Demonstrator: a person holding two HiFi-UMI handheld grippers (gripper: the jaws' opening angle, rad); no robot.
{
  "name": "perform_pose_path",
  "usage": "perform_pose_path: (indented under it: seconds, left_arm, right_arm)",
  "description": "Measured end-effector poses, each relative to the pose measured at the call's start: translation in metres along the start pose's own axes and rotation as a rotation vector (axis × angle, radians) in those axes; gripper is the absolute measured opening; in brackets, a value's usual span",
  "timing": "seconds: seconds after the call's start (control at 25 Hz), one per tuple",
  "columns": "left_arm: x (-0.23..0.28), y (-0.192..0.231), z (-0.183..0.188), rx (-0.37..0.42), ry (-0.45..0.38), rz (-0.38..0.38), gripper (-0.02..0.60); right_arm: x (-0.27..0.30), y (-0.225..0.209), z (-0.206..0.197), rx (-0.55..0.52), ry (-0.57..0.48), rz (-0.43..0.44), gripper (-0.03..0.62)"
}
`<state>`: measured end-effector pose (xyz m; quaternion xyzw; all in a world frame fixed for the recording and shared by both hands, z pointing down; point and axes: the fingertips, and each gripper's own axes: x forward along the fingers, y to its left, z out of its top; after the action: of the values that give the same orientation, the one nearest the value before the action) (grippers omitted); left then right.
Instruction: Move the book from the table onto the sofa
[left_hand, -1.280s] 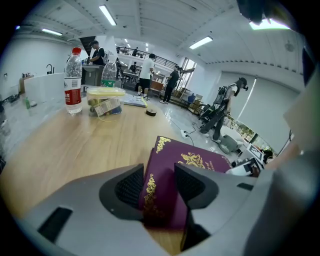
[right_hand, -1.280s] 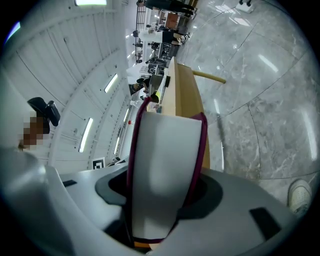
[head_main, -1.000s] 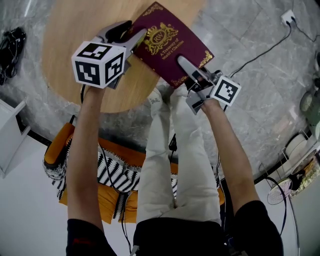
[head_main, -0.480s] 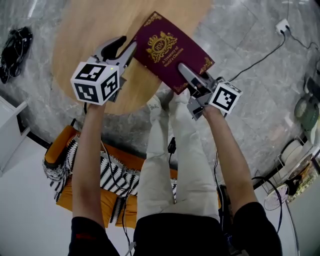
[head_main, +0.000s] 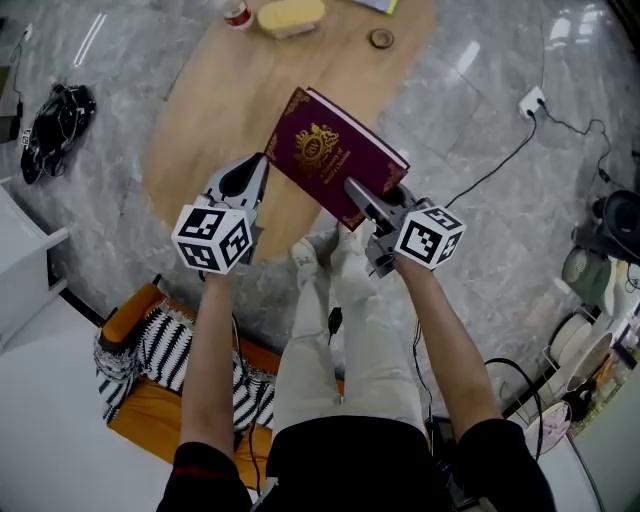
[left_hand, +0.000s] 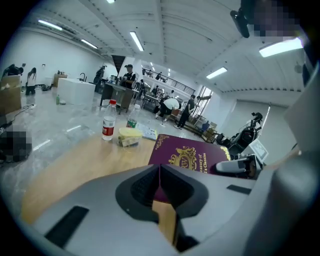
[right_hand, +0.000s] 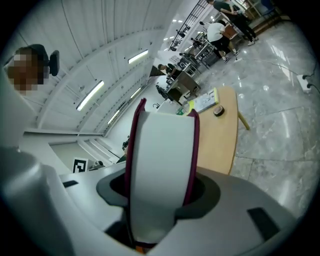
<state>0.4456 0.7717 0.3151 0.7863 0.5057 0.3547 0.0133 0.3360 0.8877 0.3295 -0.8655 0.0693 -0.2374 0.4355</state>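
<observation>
Over the near edge of the oval wooden counter (head_main: 200, 130), the maroon book (head_main: 335, 160) is held in the air, tilted, gilt-crested cover up. At its near edge the right tongs (head_main: 356, 190) clamp its whole thickness, white pages and both covers between the jaws. Beside it the left tongs (head_main: 260, 165) have just been closing. Their jaws stand together at the book's left corner, and whether they pinch the cover cannot be told. Farther along the counter stand a bottle (head_main: 235, 12) and a yellow block (head_main: 290, 16). Beneath the left arm shows the orange sofa (head_main: 160, 415).
</observation>
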Motion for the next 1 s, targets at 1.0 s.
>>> perform_pose_path:
  seconds: [1.0]
  left_arm:
    - [-0.165,-0.15,0.203,0.076,-0.315,-0.114,0.015]
  right_arm:
    - [-0.076,0.236,0.15,-0.372,-0.1,0.073,0.238]
